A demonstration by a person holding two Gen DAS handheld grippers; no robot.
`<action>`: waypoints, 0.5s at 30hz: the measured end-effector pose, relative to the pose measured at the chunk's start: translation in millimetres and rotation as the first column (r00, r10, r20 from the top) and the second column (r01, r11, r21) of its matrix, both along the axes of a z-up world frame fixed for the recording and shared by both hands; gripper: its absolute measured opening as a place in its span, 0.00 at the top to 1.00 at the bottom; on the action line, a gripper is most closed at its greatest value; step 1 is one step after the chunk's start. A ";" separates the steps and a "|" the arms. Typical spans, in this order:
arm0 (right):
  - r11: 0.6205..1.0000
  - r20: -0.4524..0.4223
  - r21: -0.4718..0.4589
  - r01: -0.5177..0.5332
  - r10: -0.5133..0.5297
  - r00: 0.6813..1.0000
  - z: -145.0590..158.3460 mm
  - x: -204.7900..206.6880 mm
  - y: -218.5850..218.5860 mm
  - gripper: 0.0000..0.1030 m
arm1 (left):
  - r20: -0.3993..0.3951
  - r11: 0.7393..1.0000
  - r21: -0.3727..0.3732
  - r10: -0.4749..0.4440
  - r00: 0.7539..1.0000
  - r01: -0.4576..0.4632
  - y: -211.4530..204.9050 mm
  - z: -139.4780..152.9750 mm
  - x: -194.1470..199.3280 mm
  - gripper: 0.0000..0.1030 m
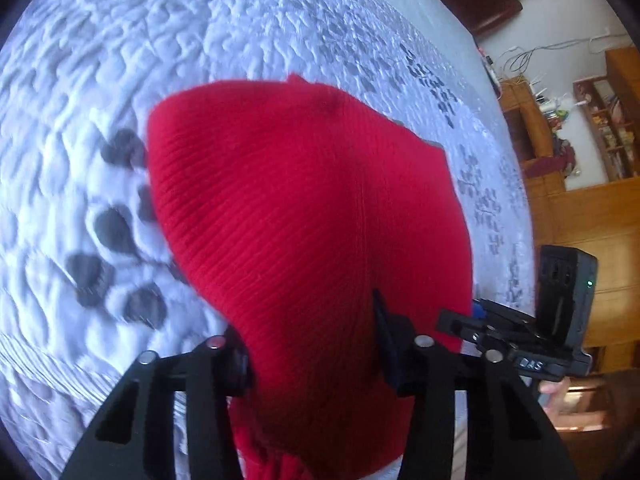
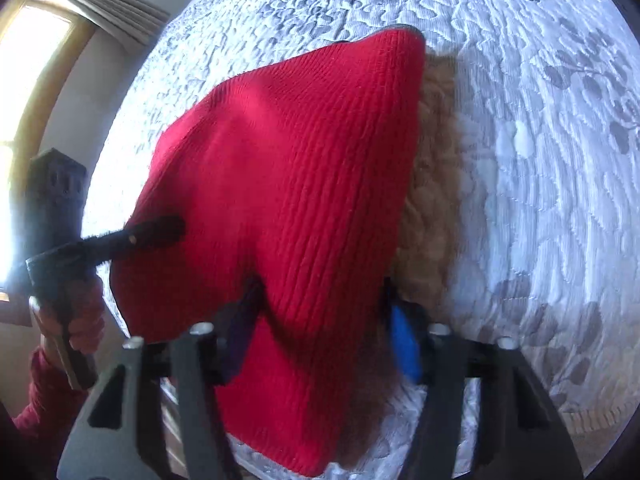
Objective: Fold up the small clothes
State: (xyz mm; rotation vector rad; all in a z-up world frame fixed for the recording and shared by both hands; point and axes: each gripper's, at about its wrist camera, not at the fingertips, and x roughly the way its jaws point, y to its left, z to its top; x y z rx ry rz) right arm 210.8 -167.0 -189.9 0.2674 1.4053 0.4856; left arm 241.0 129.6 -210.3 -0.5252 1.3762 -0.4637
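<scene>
The left gripper [image 1: 316, 344] fingers pinch the near edge of a red ribbed knit garment [image 1: 304, 208]; the right gripper [image 2: 320, 320] fingers clamp its other corner. Beyond the fingers, it drapes onto a white quilted bedspread [image 1: 120, 60] with grey leaves.

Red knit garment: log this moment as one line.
item: red knit garment | left tongs: gripping it | right tongs: gripping it | surface: quilted bedspread

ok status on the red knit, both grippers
Left gripper shut on red knit garment. Right gripper also clamped on it, brown fleecy lining showing. Garment held over the quilted bedspread. Nothing in the way.
</scene>
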 end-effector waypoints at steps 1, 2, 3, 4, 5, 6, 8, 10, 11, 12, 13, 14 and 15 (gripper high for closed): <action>1.000 0.004 -0.001 0.003 -0.003 1.000 1.0 -1.0 -0.6 0.55 | 0.011 1.000 0.003 -0.004 1.000 0.004 -1.5 1.2 -3.2 0.59; 1.000 0.010 0.006 0.004 -0.004 1.000 2.6 -2.4 -1.9 0.60 | 0.016 1.000 0.001 0.004 1.000 -0.004 -1.8 2.9 -5.2 0.61; 1.000 0.011 0.017 0.011 -0.011 1.000 4.2 -3.2 -3.9 0.63 | 0.016 1.000 -0.007 0.015 1.000 -0.014 -2.2 4.4 -6.6 0.63; 0.999 0.009 0.033 0.021 -0.021 1.000 6.1 -4.0 -7.0 0.65 | 0.019 1.000 -0.014 0.026 0.999 -0.026 -3.5 6.5 -7.5 0.64; 0.997 0.002 0.060 0.038 -0.038 0.999 9.1 -4.8 -12.5 0.66 | 0.032 0.999 -0.018 0.033 0.999 -0.033 -6.0 10.8 -9.5 0.65; 0.996 0.000 0.070 0.047 -0.047 0.999 11.7 -5.6 -15.7 0.67 | 0.047 0.999 -0.024 0.031 0.998 -0.030 -9.7 15.6 -11.8 0.66; 0.995 0.012 0.079 0.054 -0.055 0.998 21.1 -8.2 -23.7 0.68 | 0.065 0.998 -0.053 0.022 0.998 -0.019 -17.4 24.2 -16.2 0.66; 0.995 0.037 0.085 0.047 -0.051 0.998 35.4 -11.7 -36.0 0.68 | 0.087 0.997 -0.072 0.006 0.996 0.000 -30.5 34.4 -18.5 0.66; 0.995 0.042 0.091 0.048 -0.052 0.998 40.9 -12.7 -42.6 0.69 | 0.102 0.997 -0.074 -0.006 0.995 0.013 -40.2 40.5 -18.8 0.67; 0.995 0.049 0.092 0.047 -0.051 0.997 48.4 -13.6 -52.4 0.69 | 0.112 0.997 -0.079 -0.014 0.994 0.023 -49.8 45.6 -17.7 0.67; 0.995 0.054 0.087 0.045 -0.050 0.997 53.1 -13.7 -58.5 0.69 | 0.121 0.995 -0.093 -0.021 0.992 0.032 -61.8 51.0 -15.7 0.67; 0.996 0.067 0.074 0.046 -0.051 0.996 61.8 -13.8 -72.1 0.69 | 0.127 0.994 -0.105 -0.022 0.992 0.036 -72.6 54.5 -13.3 0.67; 0.997 0.076 0.066 0.048 -0.053 0.996 67.1 -12.9 -81.6 0.69 | 0.138 0.992 -0.116 -0.027 0.990 0.043 -82.8 58.6 -11.5 0.67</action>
